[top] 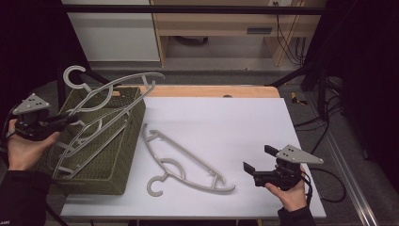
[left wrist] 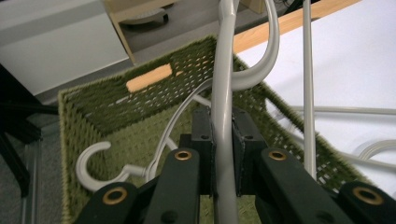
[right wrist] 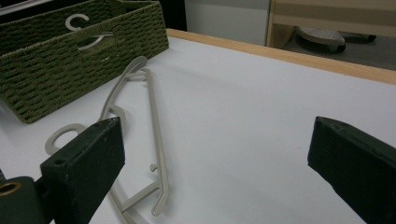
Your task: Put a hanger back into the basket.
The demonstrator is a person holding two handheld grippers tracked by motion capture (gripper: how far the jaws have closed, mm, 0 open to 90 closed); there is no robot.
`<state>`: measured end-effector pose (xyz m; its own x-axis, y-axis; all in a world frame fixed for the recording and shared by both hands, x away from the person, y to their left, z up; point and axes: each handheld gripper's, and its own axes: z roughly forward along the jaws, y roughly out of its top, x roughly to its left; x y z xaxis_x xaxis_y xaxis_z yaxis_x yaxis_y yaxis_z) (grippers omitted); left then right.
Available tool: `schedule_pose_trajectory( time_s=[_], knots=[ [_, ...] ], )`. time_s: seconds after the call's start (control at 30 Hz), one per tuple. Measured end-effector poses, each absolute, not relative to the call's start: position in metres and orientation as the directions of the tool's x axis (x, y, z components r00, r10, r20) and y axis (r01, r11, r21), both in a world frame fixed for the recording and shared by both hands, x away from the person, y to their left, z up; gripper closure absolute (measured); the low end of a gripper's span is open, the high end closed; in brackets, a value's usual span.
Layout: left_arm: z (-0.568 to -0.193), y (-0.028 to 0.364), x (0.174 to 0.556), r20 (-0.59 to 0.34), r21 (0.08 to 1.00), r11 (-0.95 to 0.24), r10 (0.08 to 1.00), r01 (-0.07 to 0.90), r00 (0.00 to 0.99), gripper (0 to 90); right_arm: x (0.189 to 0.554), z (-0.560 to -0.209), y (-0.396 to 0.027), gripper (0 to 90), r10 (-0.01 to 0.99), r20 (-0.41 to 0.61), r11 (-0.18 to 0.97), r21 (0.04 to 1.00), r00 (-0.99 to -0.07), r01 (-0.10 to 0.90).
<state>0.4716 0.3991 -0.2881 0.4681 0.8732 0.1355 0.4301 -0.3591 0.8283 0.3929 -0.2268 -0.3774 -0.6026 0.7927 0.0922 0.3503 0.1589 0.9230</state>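
A grey plastic hanger (top: 123,84) hangs tilted above the green woven basket (top: 123,155), its hook up at the far left. My left gripper (top: 70,120) is shut on one of its bars; in the left gripper view the black pads (left wrist: 204,135) press on the bar (left wrist: 223,84) from both sides. A second grey hanger (left wrist: 93,170) lies inside the basket (left wrist: 93,107) below. A third hanger (top: 186,165) lies flat on the white table. My right gripper (top: 258,158) hovers to its right, jaws wide open and bare (right wrist: 217,149), facing that hanger (right wrist: 156,135).
The white tabletop (top: 235,122) has a wooden strip (top: 211,91) along its far edge. The basket (right wrist: 70,60) takes up the table's left side. A desk and cables stand on the floor beyond, and black frame bars rise at both sides.
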Motion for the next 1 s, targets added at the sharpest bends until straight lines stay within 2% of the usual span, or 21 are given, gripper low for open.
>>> schedule_pose_trajectory(
  time_s=[0.57,1.0],
  knots=[
    [-0.321,0.446,0.476,0.149,0.78,-0.333,0.921,0.53,0.36,81.6,0.394,-0.378,-0.226,3.7,0.794,0.09,0.163,0.921,-0.602,0.353],
    [-0.328,0.456,0.475,0.168,0.771,-0.328,0.932,0.546,0.322,81.6,0.393,-0.379,-0.226,3.5,0.794,0.091,0.163,0.921,-0.601,0.355]
  ],
)
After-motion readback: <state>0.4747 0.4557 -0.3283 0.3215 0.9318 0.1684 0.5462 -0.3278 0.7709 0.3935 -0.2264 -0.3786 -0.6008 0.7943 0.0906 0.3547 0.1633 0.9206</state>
